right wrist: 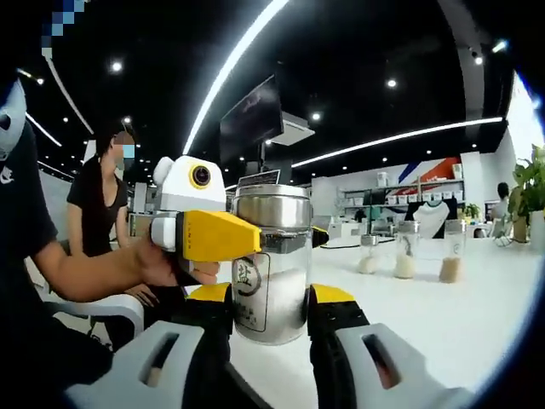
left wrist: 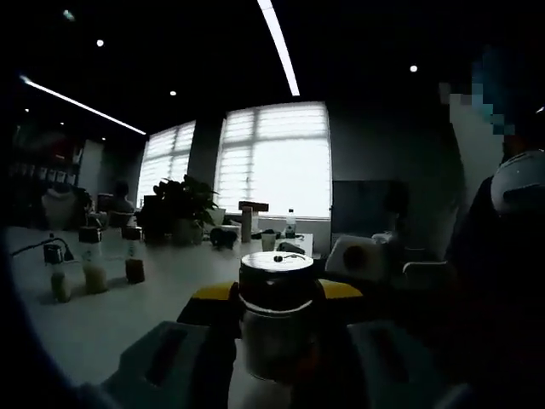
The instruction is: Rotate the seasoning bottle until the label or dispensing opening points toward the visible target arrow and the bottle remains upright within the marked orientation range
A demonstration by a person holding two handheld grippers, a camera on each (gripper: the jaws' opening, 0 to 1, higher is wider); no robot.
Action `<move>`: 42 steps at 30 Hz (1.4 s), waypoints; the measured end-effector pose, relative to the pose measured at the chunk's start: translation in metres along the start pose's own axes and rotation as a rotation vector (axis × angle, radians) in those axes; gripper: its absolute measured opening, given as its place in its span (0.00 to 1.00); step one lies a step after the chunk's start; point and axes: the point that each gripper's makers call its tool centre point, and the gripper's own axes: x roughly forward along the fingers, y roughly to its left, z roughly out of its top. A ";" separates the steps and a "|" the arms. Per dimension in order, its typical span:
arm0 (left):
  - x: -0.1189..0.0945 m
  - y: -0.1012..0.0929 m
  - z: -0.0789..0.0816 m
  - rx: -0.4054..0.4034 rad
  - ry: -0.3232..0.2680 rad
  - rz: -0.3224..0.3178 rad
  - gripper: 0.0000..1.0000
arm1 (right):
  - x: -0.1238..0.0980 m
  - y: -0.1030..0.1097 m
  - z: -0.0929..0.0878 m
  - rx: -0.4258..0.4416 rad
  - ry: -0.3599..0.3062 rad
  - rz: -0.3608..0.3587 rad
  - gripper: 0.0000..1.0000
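The seasoning bottle [right wrist: 271,281] is clear glass with a metal lid, white grains inside and a round label turned toward the right gripper view. It stands upright on the white table [right wrist: 460,324]. My right gripper [right wrist: 271,319] is shut on its lower body, black pads pressed to both sides. My left gripper [right wrist: 255,237] comes in from the left, its yellow jaws clasping the bottle just under the lid. In the dim left gripper view the bottle [left wrist: 274,315] stands between my left gripper [left wrist: 277,362] jaws, with the right gripper's yellow tips [left wrist: 213,292] behind it. I see no arrow mark.
Three small bottles [right wrist: 405,251] stand in a row farther along the table, also seen as the small bottles [left wrist: 94,271] in the left gripper view. A seated person [right wrist: 102,196] is beyond the table edge. A potted plant [left wrist: 183,213] and boxes sit at the far end.
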 end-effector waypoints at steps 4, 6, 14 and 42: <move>0.004 0.005 -0.003 0.004 -0.004 0.099 0.37 | 0.001 -0.005 -0.003 -0.010 0.002 -0.061 0.32; 0.005 0.010 -0.005 -0.027 -0.003 0.159 0.37 | 0.001 -0.011 -0.004 -0.026 0.007 -0.121 0.32; 0.006 0.018 -0.004 0.010 0.023 0.272 0.36 | 0.000 -0.022 -0.006 -0.060 0.008 -0.217 0.32; -0.035 0.109 -0.026 0.002 0.096 0.391 0.35 | 0.001 -0.021 -0.017 0.020 0.047 -0.091 0.41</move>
